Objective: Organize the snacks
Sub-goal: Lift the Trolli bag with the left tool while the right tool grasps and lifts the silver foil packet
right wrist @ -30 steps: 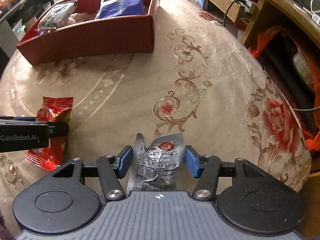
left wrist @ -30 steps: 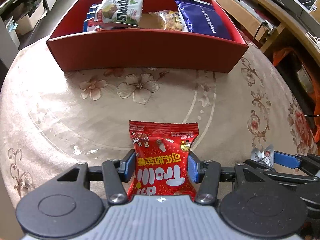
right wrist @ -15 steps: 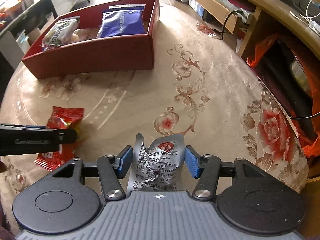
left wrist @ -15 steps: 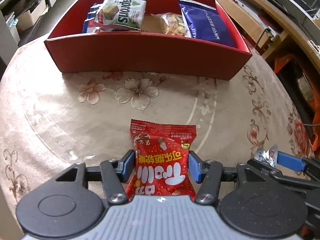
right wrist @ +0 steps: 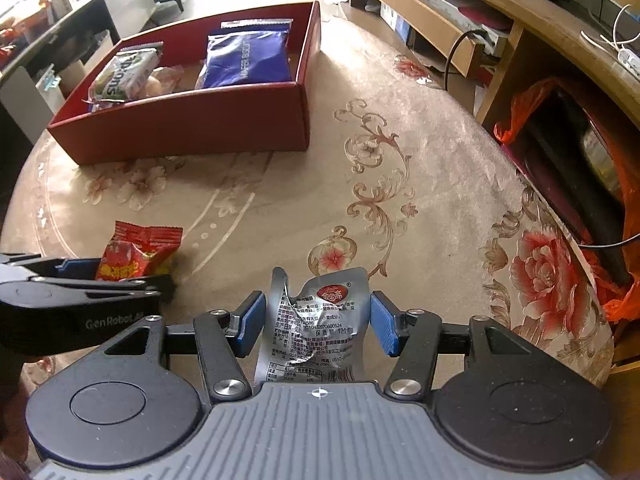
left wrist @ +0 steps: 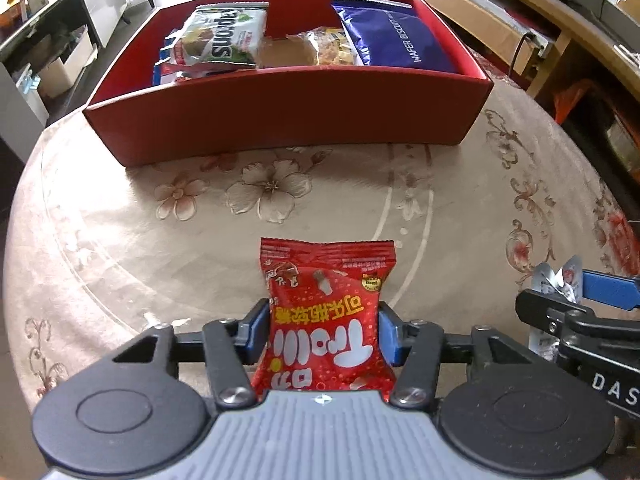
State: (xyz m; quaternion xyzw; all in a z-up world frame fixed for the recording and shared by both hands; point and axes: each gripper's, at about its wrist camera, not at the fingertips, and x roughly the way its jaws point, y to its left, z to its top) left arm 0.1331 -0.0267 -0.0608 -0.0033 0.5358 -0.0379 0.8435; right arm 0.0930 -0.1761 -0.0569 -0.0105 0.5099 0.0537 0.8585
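Note:
My left gripper [left wrist: 324,330] is shut on a red candy packet [left wrist: 326,312] and holds it above the table. My right gripper [right wrist: 316,322] is shut on a crumpled silver snack packet [right wrist: 316,320], also held above the table. The red box [left wrist: 280,116] stands at the far side of the table, with a green-and-white packet [left wrist: 224,36], a blue wafer bag [left wrist: 396,36] and a clear packet [left wrist: 320,46] inside. The box also shows in the right wrist view [right wrist: 192,120], far left. The right gripper and its silver packet [left wrist: 560,280] appear at the left view's right edge.
The round table [right wrist: 400,200] has a beige floral cloth. Its right edge drops to a wooden TV bench [right wrist: 520,32], with an orange plastic bag [right wrist: 532,100] beside it. White cabinets stand to the far left.
Both grippers have lifted with their packets and tilted toward the red box, which now shows more of its inside. Both grips are unchanged.

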